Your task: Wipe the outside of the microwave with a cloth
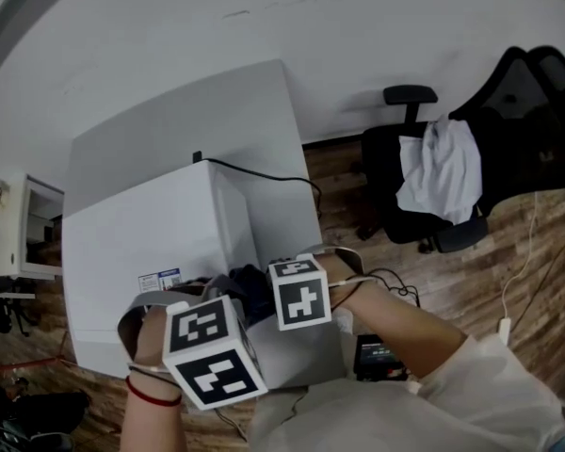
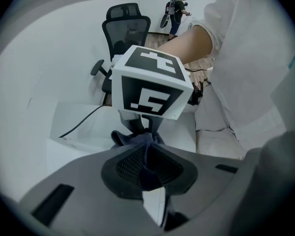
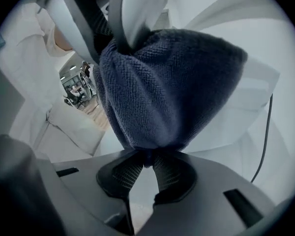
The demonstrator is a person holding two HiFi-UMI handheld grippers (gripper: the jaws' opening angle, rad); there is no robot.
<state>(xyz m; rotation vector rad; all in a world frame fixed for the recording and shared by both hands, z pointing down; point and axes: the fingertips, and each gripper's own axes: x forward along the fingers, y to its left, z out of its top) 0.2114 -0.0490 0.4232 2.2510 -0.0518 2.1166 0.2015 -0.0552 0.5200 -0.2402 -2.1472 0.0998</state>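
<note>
1. The microwave point(image 1: 141, 252), a white box, stands at the left of the head view. A grey surface point(image 1: 179, 125) shows beyond it, and a small label point(image 1: 158, 279) shows on it near the grippers.
2. The left hand point(image 1: 151, 342), with a red band point(image 1: 153, 394) at the wrist, holds the left gripper point(image 2: 146, 154). It points down at the near right part of the microwave.
3. The left gripper's fingers point(image 2: 130, 163) are pressed together on a fold of the cloth point(image 2: 140, 139), which fills the gap between them.
4. The cloth, dark blue and bunched, hangs between the two grippers over the microwave's near right edge. Whether it touches the microwave cannot be told.
5. The right gripper point(image 3: 146, 159) sits just right of the left one and a little farther. Its fingers point(image 3: 125, 171) pinch a gathered end of the cloth, and the rest of the cloth bulges out ahead of them.
6. A black cable point(image 1: 264, 175) leaves the microwave's far side and runs right across the grey surface.
7. The right arm point(image 1: 405, 332), in a pale sleeve, reaches in from the near right. A black box point(image 1: 375, 354) lies on the wood floor point(image 1: 508, 271) beside it.
8. A black chair point(image 1: 508, 111) stands far right, well apart from the microwave, with a white garment point(image 1: 443, 168) draped over it.
9. In the left gripper view a person point(image 2: 177, 9) stands far off beyond the chair.
</note>
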